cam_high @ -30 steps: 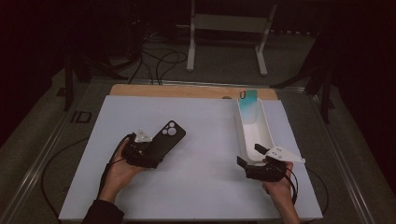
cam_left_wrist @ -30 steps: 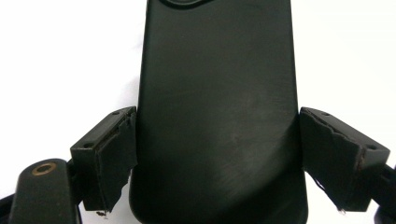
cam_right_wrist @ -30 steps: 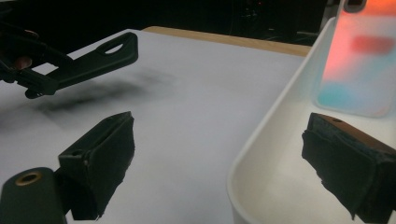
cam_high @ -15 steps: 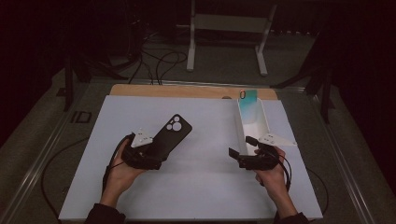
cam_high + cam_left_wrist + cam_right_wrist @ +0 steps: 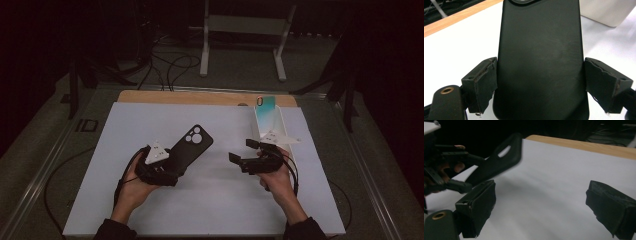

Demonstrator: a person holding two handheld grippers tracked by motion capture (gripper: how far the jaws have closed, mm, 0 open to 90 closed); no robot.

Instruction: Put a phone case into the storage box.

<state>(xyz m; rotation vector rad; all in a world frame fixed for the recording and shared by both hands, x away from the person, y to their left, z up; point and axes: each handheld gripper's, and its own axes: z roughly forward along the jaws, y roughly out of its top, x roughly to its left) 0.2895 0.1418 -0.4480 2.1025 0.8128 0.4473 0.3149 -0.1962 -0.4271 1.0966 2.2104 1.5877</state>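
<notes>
- The left tongs [image 5: 172,165] grip a black phone case [image 5: 190,148] by its two long edges; in the left gripper view a pad presses on each side of the case [image 5: 540,57].
- The case is off the worktop [image 5: 220,210], tilted up and away from the left hand [image 5: 131,189], its camera cut-out at the far, upper end.
- The case sits left of centre over the white sheet that covers the worktop.
- The right tongs [image 5: 244,151] stand wide open with nothing between them; the right gripper view shows bare white sheet between the two pads [image 5: 477,207].
- The right tongs point left toward the case, near it but apart from it.
- In the right gripper view, the case [image 5: 496,161] and the left tongs [image 5: 461,172] show at the upper left.
- A white tray [image 5: 280,125] lies just behind the right hand [image 5: 275,180], along the right side of the sheet.
- A teal phone [image 5: 265,106] rests in the tray's far end.
- A wooden strip [image 5: 200,97] runs along the far edge of the sheet.
</notes>
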